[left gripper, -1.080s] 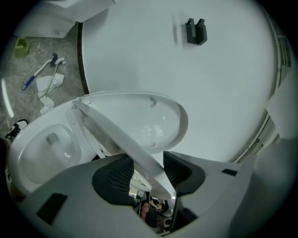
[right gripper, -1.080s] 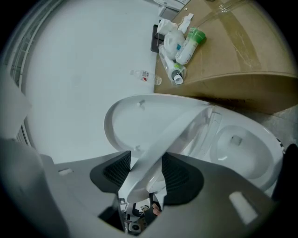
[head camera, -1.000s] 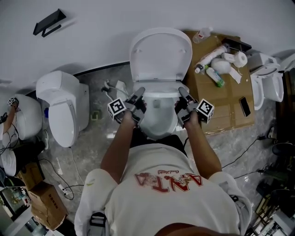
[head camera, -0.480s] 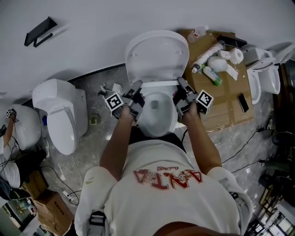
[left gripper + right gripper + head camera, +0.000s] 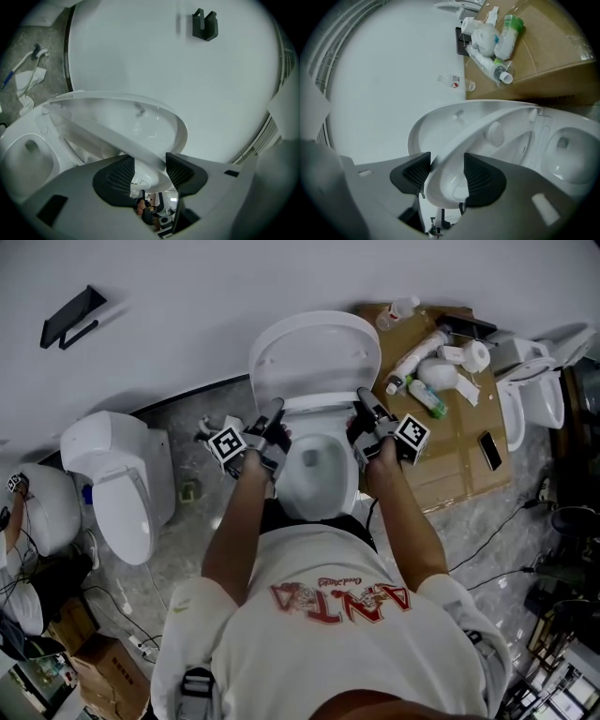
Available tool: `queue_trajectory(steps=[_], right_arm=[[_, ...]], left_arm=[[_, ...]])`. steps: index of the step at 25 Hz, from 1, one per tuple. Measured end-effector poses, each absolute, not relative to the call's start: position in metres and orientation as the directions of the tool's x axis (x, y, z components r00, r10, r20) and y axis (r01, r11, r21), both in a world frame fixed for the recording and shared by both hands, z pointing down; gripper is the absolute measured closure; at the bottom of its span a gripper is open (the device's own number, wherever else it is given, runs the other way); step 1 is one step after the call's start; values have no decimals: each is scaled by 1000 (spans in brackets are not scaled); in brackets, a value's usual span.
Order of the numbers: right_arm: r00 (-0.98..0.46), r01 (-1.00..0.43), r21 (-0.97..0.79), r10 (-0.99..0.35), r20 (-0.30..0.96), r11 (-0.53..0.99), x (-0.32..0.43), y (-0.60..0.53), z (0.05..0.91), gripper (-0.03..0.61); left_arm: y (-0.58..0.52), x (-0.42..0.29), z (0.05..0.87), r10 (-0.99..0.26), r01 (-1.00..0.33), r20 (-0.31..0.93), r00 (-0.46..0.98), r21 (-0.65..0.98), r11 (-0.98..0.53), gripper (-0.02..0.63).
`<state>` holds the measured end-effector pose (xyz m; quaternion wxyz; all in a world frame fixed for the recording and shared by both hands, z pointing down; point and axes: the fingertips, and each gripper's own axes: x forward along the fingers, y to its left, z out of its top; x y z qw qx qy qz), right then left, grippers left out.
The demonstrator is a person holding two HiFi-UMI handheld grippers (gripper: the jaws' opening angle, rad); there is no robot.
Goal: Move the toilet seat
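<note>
High on the wall at the far left is one black metal bracket (image 5: 70,313). Below it stand one spare white ceramic toilet (image 5: 117,479) and, at the edge, what looks like another (image 5: 42,507). In the middle, the left gripper (image 5: 274,415) is clamped on the left rim of the single white oval plastic toilet seat (image 5: 140,154). Its jaws have just been easing wider, with the rim between the pads. The seat is tilted up, between the open white bowl (image 5: 319,470) and the one upright white lid (image 5: 314,352) against the wall. The right gripper (image 5: 364,409) is clenched on the opposite rim, so both tools share the load. Each pinches only a thin, smooth, curved edge, so a looser left hold could let that side slip and the seat would slam onto the bowl. If one hand ran ahead of the other, the hinge would likely twist. To the right lies one flattened brown cardboard sheet (image 5: 450,442) carrying at least three bottles, among them a green-capped one (image 5: 427,397), and one black phone (image 5: 487,451). Beyond it sits a further white toilet (image 5: 530,395), which makes four if the far-left shape is counted.
</note>
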<state>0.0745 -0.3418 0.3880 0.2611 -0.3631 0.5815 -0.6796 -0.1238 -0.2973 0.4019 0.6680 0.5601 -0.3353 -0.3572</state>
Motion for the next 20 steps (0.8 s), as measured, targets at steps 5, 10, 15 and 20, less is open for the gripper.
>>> queue_trajectory(steps=[5,10,15,20], right_arm=[[-591,-56,-979,-784,189,-194,71,-360,388,360],[-589,-42,-980,-788,181,-193,69,-376,388,360],[-590,-41,-981,-788,177,-190,65,-393,390,362],[-581,-45,-981,-794,179,-188,62,-406,391,362]], left_arm=[[-315,-130,408,-858,85,61,510,989,121,407],[-331,-132,403,-861,97,53,505,988,118,407],[-347,-136,406,-867,96,51,495,989,113,410],[-359,-138,403,-871,100,50,489,989,112,411]])
